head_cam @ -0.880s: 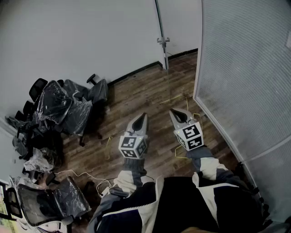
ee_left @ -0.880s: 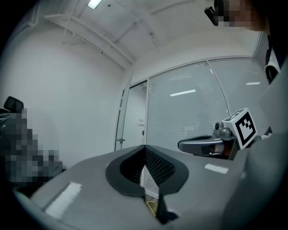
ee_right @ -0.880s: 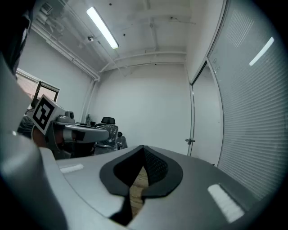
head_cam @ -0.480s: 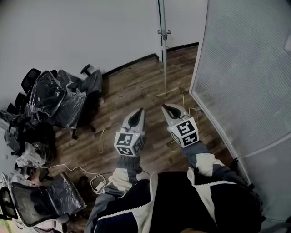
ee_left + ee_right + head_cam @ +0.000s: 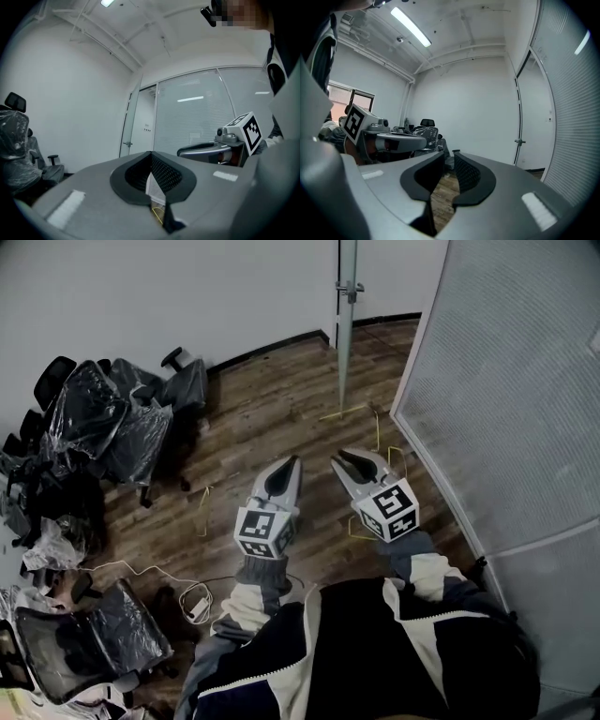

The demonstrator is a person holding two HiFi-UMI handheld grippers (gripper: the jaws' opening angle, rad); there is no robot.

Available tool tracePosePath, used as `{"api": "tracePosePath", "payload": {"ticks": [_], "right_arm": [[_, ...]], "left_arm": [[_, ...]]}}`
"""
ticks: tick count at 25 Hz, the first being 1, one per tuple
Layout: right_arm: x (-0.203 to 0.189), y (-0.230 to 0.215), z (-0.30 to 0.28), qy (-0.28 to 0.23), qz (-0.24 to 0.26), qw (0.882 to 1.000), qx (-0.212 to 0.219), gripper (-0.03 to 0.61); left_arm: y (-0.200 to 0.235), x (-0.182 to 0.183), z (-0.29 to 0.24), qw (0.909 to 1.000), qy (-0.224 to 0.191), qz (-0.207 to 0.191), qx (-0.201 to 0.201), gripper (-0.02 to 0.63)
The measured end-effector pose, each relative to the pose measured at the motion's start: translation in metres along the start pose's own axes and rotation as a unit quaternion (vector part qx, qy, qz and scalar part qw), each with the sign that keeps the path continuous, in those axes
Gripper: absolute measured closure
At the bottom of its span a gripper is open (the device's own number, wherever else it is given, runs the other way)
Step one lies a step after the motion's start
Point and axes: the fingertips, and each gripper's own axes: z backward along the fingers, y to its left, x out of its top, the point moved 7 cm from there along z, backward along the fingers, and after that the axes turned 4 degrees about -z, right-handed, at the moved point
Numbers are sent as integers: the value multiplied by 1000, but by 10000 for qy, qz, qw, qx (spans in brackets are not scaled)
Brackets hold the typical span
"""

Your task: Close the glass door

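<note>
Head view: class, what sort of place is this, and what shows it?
Probably an office room, unused or being set up: office chairs wrapped in plastic crowd one wall, a frosted glass partition closes one side, beside a glass door.

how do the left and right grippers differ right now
The left gripper has its fingers meeting at the tips. The right gripper has its fingers slightly apart, with wooden floor showing through the gap. In the head view the right gripper is nearer the frosted glass wall, while the left gripper is nearer the plastic-wrapped chairs. Both are empty.
</note>
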Motion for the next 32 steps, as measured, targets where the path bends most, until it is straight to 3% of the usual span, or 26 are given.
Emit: {"api": "tracePosePath", "payload": {"ticks": [6, 15, 26, 32], "right_arm": [[-11, 8, 3, 280, -46, 9995, 106, 514], [-20, -21, -43, 392, -78, 9982, 437, 531], [-20, -130, -150, 232, -219, 9898, 1389, 531], [-6, -211, -183, 150, -213, 9880, 1523, 531]], "left_arm": [[3, -10, 2, 9993, 96, 346, -100, 611], [27, -27, -30, 9991, 328, 251, -62, 611], [91, -31, -144, 9966, 554, -3, 607, 611], [107, -25, -222, 9950, 565, -76, 817, 611]]}}
